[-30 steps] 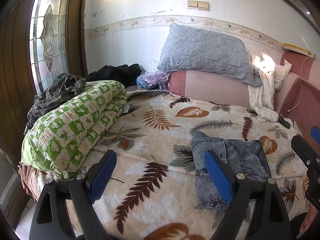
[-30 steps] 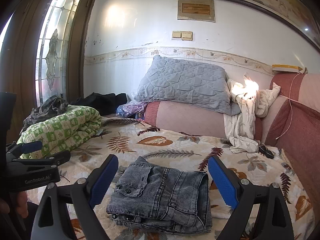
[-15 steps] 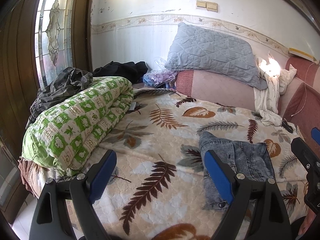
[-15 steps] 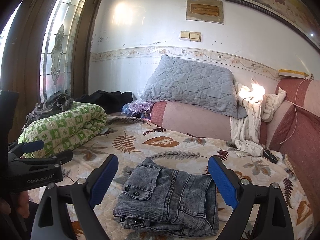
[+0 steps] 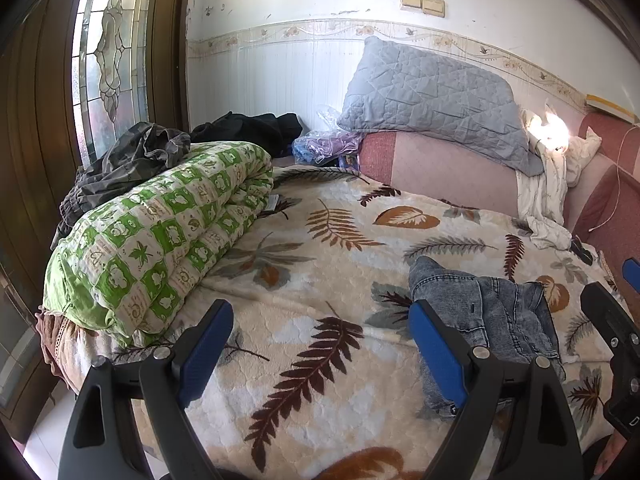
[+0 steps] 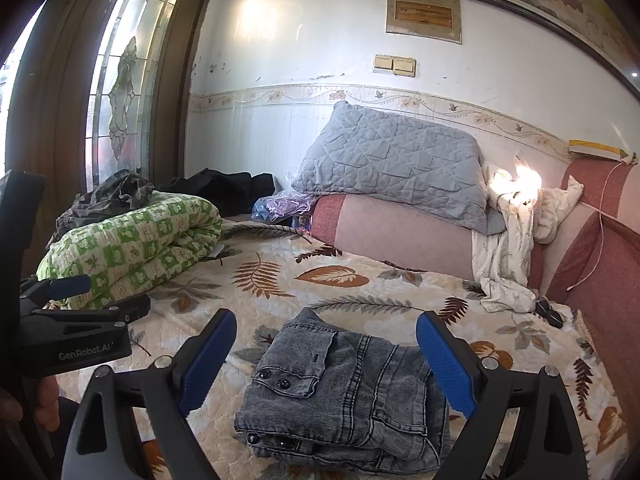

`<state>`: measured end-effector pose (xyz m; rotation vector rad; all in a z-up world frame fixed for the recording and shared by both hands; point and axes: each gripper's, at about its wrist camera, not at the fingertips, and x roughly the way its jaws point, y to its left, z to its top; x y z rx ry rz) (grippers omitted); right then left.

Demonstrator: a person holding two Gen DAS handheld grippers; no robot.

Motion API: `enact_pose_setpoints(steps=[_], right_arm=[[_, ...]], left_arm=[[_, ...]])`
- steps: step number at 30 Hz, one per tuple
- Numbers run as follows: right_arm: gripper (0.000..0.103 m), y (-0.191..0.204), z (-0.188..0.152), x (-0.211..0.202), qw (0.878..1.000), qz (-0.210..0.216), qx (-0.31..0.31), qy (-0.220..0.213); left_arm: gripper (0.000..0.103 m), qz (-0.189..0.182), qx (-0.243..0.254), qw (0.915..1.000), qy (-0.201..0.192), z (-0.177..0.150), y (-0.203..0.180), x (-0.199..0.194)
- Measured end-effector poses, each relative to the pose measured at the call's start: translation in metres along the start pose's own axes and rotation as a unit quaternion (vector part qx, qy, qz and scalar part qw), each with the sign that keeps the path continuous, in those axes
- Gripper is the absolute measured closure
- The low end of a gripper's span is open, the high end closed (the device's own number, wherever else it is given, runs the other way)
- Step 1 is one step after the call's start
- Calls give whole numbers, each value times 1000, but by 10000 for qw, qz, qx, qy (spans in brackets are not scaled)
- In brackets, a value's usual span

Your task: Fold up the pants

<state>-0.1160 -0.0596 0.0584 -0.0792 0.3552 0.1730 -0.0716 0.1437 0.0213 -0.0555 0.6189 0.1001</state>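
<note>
Grey denim pants [image 6: 344, 396] lie folded into a compact stack on the leaf-patterned blanket [image 6: 280, 292]. They also show in the left wrist view [image 5: 492, 320], to the right. My right gripper [image 6: 326, 344] is open and empty, held above and just in front of the pants. My left gripper [image 5: 320, 332] is open and empty over bare blanket [image 5: 320, 264], to the left of the pants. It also shows in the right wrist view [image 6: 92, 296] at the left edge.
A rolled green-and-white quilt [image 5: 160, 236] lies along the bed's left side with dark clothes [image 5: 132, 152] behind it. A grey quilted pillow [image 6: 396, 164] rests on the pink headboard cushion [image 6: 400, 236]. White cloth [image 6: 508, 248] hangs at the right.
Both grippers have pulled back and risen a little from the bed. The folded pants have not moved. Both stay open.
</note>
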Motion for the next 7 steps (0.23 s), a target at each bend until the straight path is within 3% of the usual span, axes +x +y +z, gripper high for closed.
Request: enact_pose_setpoints(steps=[7], right_arm=[[10, 0, -2, 11, 10000, 49, 19, 73]], left_arm=[[13, -54, 34, 10000, 17, 1, -3, 7]])
